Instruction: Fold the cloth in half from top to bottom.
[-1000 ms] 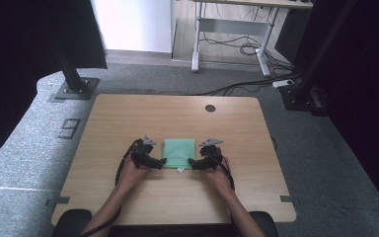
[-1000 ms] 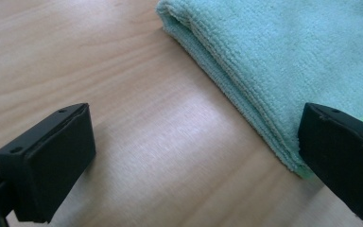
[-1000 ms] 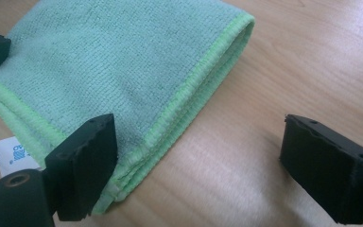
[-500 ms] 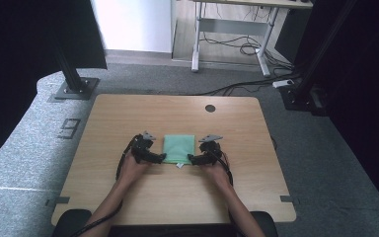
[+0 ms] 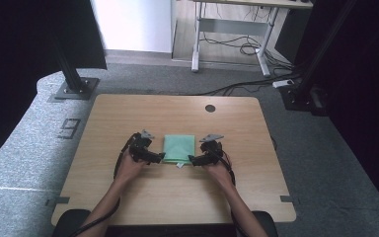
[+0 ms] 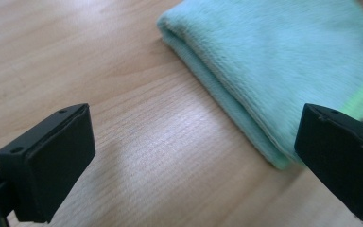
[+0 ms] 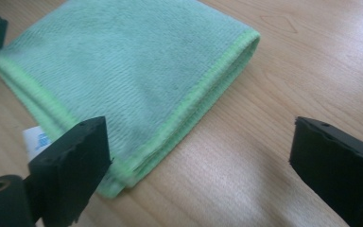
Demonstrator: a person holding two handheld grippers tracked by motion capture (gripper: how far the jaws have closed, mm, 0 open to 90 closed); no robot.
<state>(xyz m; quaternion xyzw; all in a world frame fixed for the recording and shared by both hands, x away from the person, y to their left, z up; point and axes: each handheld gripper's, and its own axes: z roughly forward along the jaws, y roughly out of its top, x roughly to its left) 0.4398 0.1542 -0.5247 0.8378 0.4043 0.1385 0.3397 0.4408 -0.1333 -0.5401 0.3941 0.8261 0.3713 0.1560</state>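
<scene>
A folded green cloth (image 5: 179,148) lies flat on the wooden table (image 5: 128,113), a white label (image 5: 179,165) poking out at its near edge. My left gripper (image 5: 159,159) sits at the cloth's near left corner, its jaws wide apart. In the left gripper view (image 6: 194,161) the cloth (image 6: 283,61) lies ahead to the right, bare wood between the pads. My right gripper (image 5: 193,160) sits at the near right corner, and its jaws have just been opening. In the right gripper view (image 7: 203,165) the cloth's (image 7: 123,71) folded corner reaches between the spread pads, untouched.
A dark round cable hole (image 5: 210,107) is set near the table's far edge. Black frame posts on base plates (image 5: 74,89) stand on the grey floor beyond the far corners. Another desk's legs and loose cables (image 5: 237,49) are farther back.
</scene>
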